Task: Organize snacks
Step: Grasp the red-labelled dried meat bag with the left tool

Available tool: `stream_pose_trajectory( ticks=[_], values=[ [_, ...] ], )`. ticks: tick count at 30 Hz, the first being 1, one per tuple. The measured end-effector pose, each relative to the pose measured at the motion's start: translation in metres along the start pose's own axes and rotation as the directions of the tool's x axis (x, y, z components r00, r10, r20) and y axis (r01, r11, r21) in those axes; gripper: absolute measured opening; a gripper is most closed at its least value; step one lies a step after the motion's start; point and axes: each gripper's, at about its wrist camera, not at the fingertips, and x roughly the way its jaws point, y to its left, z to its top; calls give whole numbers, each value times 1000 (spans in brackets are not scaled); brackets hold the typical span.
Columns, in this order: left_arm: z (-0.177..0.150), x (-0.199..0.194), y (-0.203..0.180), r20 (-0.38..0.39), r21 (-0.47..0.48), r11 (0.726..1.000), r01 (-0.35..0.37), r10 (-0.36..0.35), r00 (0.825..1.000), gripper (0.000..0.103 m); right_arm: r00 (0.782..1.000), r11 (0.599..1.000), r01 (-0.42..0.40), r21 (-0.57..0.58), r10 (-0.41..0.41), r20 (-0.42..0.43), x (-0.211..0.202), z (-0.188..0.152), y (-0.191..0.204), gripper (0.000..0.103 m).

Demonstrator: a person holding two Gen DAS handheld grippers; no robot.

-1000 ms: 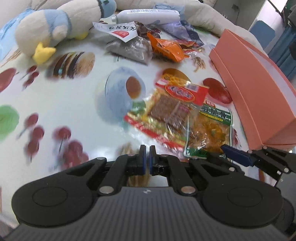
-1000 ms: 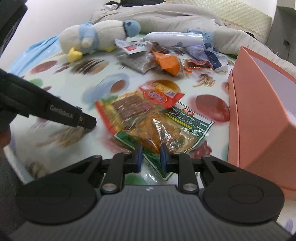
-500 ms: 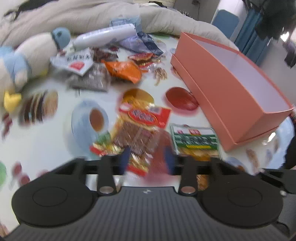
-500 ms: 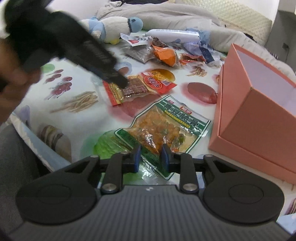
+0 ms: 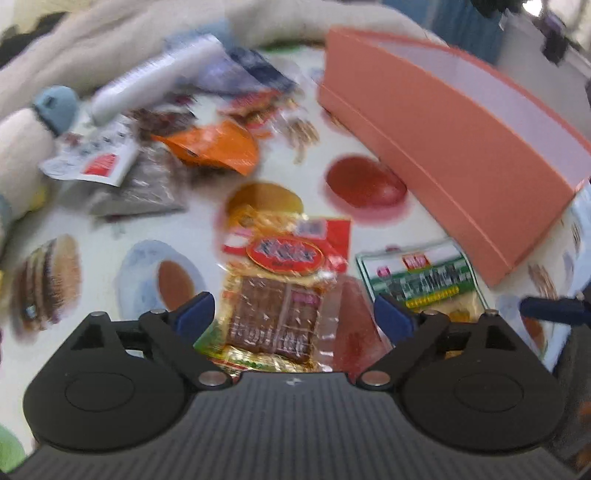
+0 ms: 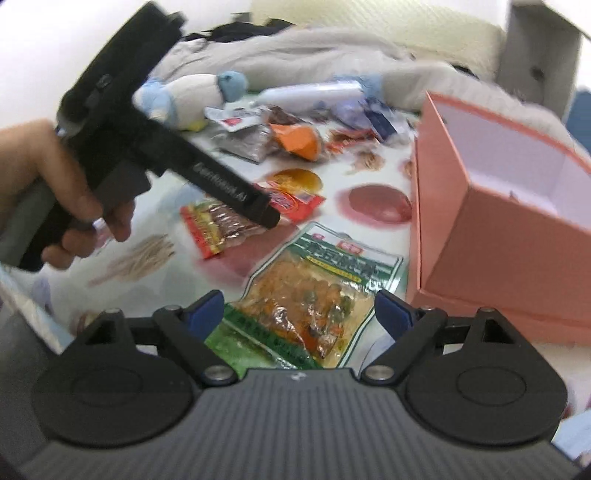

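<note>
Positioning Both Grippers Over Snack Packets

Open salmon-pink cardboard box (image 6: 509, 240) sits right of both. Right gripper (image 6: 299, 310), jaws just spread apart, straddles green-edged clear packet (image 6: 314, 299). Left gripper (image 5: 293, 314), jaws likewise just parted, straddles red-labelled clear packet (image 5: 280, 291).

Plush penguin toy (image 6: 188, 98), white and pale blue, lying on its side at far edge of printed cloth (image 6: 155, 254). Cloth white, patterned with food pictures. White cylindrical bottle (image 6: 310, 94) lying flat just beside toy. Rumpled beige quilt (image 6: 295, 48) behind both. Blue chair (image 5: 469, 29), blurred, beyond.
</note>
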Motion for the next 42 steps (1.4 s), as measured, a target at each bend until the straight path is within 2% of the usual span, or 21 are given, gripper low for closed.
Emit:
stream_pose_trajectory(
  ticks=[3,7,10,13,17,21,23,24,27,29,34,36,42],
  values=[
    [0,12,-2,-56,60,998,-29,32,998,95,1000,999,21,46,-22,17,2,2,-4,90],
    [0,19,-1,-59,122,990,-77,84,995,100,999,997,34,73,-34,4,8,2,-5,90],
    [4,21,5,-66,113,989,-91,98,993,101,997,996,70,64,-68,-36,16,0,-4,90],
    [4,24,15,-89,58,997,-51,56,994,101,995,994,78,71,-74,-62,22,-3,-8,91],
    [-2,24,15,-73,37,998,-54,57,996,101,995,993,18,118,-6,-98,29,-8,-15,92],
    [-5,21,12,-75,10,997,-72,72,995,99,996,996,-10,90,18,-87,31,-8,-14,93],
    [-7,19,9,-69,5,997,-77,77,995,95,996,997,-16,79,23,-87,32,-8,-14,93],
    [-8,18,7,-67,2,997,-78,78,995,94,996,997,-20,74,27,-86,32,-8,-13,91],
    [-10,16,2,-66,4,997,-83,83,994,90,996,998,-44,45,47,-81,29,-6,-8,75],
    [-12,14,0,-61,2,996,-86,86,994,87,996,998,-45,40,48,-80,28,-6,-7,70],
    [-16,8,-8,-43,-12,995,-94,94,995,76,993,994,-73,82,80,-91,22,-5,-13,53],
    [-19,5,-11,-33,-18,996,-93,92,995,71,991,989,-83,118,95,-95,18,-5,-20,49],
    [-29,-6,-21,-1,-75,992,-99,99,995,63,989,986,-89,139,104,-104,8,-5,-24,47]
  ],
)
